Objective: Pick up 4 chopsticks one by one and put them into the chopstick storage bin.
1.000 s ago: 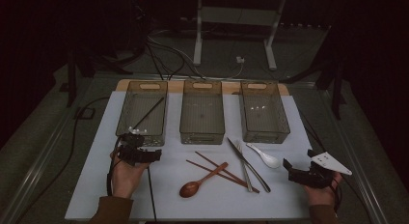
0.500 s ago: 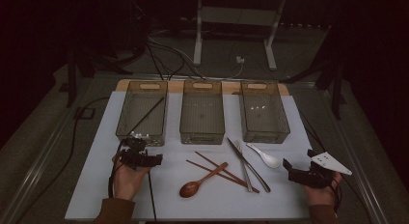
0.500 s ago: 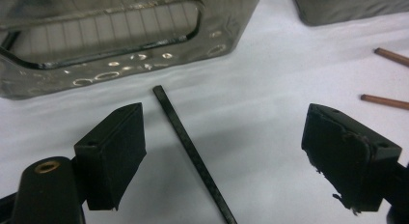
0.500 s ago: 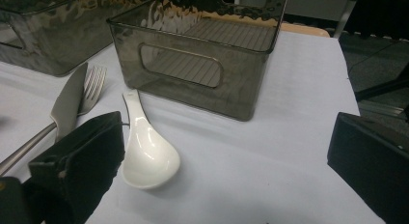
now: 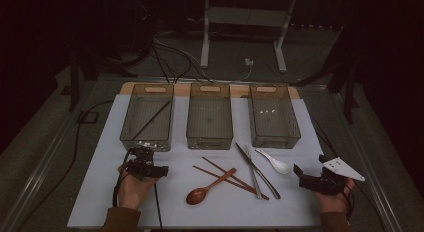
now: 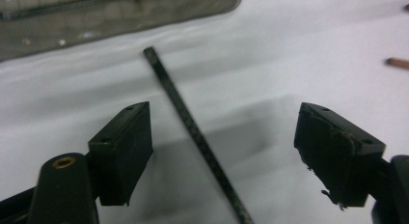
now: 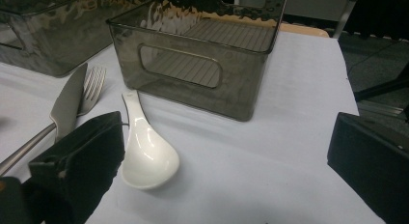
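presently the left hand-held gripper [image 5: 159, 170] hangs low over the white counter [image 5: 100, 192], just in front of the left bin [image 5: 147, 117]. its jaws stand fairly wide and have just been closing a little, with a thin black chopstick [image 6: 193, 132] lying on the counter between them, nearer the left jaw, no pad touching it. a second dark stick [image 5: 152, 119] leans slantwise inside the left bin.

right hand-held gripper [image 5: 300, 173] rests at the counter's right edge, jaws wide, nothing in them. a white ceramic spoon [image 7: 147, 156] lies just ahead of it, by the right bin [image 7: 202, 64].

elsewhere on the counter: wooden spoon [image 5: 207, 187], a pair of brown chopsticks [image 5: 225, 174], knife [image 5: 257, 169] and fork [image 5: 252, 174] side by side. middle bin [image 5: 210, 117] looks bare.

risks, as judged:
- chopstick runs skew to the jaws and off centre; a close from here may push one end and spin it flat instead of pinching it.
- stick is thin and flat on the counter; pads set too high would close above it, too low would scrape the cloth.
- grip far from its middle would let it droop or swing, and catch the bin's rim.
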Tool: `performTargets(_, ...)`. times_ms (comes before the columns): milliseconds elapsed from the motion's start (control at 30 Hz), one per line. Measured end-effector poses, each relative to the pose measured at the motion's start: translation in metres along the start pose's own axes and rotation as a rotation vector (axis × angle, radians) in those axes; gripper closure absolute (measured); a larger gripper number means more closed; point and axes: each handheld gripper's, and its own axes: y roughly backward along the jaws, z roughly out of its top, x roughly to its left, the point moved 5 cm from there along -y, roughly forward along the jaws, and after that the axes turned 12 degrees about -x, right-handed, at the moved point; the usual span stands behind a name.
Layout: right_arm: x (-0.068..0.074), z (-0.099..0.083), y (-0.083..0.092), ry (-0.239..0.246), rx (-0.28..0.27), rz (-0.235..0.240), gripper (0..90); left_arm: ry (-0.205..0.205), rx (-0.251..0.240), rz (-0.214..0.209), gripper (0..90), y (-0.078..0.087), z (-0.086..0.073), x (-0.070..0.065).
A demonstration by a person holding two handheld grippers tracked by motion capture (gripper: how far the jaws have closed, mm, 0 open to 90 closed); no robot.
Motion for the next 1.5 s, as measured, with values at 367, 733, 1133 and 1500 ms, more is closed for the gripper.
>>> performTargets(367,0.0005,-0.0006,-0.0007,0.001,0.004,0.002,0.0,-0.023,0.032,0.007,55.5,0.0050,-0.0058,0.0055)
performTargets(733,0.0007,-0.0013,-0.0014,-0.001,0.007,0.003,0.0,-0.092,0.045,0.039,76.6,0.0056,-0.0057,0.0082)
performTargets(1133,0.0013,-0.0020,-0.0022,0.001,0.013,0.005,0.0,-0.143,0.049,0.027,86.8,0.0056,-0.0063,0.0056)
performTargets(1500,0.0015,-0.0026,-0.0025,0.005,0.019,0.007,0.0,-0.164,0.056,-0.003,87.1,0.0045,-0.0065,0.0082)
